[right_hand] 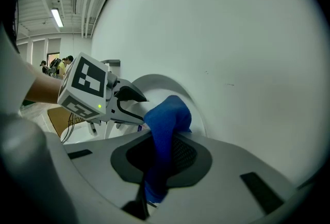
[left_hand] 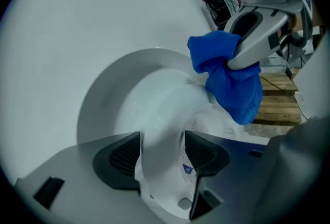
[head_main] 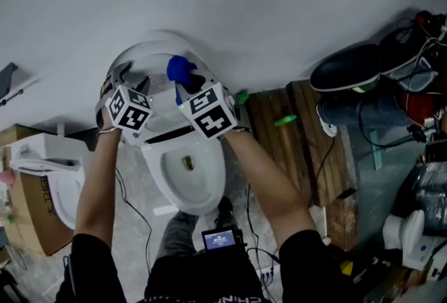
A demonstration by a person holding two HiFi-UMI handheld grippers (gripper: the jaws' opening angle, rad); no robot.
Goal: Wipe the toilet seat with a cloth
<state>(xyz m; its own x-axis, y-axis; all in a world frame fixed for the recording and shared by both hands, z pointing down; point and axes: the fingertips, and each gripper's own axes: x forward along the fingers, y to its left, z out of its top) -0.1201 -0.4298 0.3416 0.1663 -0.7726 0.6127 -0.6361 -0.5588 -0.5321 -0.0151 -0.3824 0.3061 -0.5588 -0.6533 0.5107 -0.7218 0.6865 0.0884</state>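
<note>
Blue cloth (head_main: 180, 70) pinched tight in my right gripper (right_hand: 157, 155), held at the raised toilet seat (head_main: 143, 54) near the wall (head_main: 279, 1). My left gripper (left_hand: 162, 157): jaws apart, gripping nothing.

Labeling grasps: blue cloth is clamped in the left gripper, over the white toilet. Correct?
No. The blue cloth is clamped in the right gripper, over the white toilet; the right gripper view shows it. The left gripper is open, holding nothing.
</note>
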